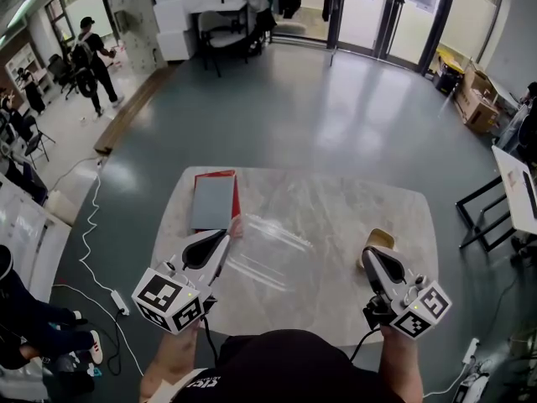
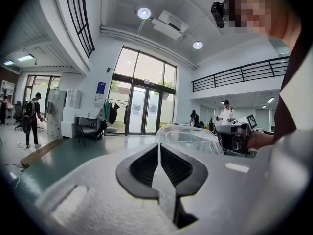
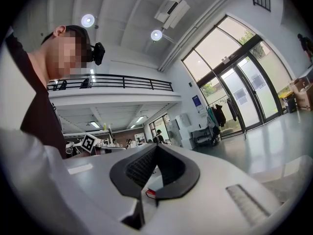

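Presently the clear plastic box (image 1: 270,243) is pinched by its near rim in the closed left claw (image 1: 228,238), low over the middle of the bench (image 1: 336,196), while the right claw (image 1: 370,254) is shut on nothing, just beside a tan object (image 1: 383,237)

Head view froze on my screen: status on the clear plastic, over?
Left gripper shut on clear plastic edge. Right gripper shut, empty, beside tan object. Red folder beyond, not in the way.

No writing can be read; the shirt's white print (image 1: 199,384) is too blurred.
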The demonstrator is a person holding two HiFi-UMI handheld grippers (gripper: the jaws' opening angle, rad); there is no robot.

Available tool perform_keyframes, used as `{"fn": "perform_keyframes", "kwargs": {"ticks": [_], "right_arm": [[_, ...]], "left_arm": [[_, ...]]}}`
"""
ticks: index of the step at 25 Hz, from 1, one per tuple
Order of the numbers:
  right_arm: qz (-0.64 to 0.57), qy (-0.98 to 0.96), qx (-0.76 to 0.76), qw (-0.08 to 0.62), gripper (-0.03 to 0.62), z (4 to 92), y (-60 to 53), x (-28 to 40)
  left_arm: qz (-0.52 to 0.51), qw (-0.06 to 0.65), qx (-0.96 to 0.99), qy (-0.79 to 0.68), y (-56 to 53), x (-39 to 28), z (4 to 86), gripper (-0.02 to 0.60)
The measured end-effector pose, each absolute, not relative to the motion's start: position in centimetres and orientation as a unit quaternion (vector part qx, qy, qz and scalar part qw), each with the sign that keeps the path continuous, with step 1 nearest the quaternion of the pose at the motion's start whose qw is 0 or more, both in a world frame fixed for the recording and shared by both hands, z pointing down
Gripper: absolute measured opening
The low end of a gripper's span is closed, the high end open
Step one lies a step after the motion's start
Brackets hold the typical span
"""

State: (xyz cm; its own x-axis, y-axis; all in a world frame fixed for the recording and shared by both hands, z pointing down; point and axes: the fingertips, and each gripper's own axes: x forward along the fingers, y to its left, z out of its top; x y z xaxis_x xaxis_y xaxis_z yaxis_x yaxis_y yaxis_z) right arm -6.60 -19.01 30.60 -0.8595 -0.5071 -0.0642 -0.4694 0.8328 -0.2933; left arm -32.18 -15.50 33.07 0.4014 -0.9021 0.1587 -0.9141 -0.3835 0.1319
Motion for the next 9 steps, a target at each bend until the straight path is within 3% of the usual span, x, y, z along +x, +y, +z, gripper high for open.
{"fn": "perform_keyframes", "kwargs": {"ticks": [9], "right_arm": [[-0.144,0.953,-0.257,0.063,0.0,31.7,-18.8,-6.1]], "left_arm": [[0.032,0.099,0.832,-0.545,-15.5,-31.6,33.0,0.02]]}}
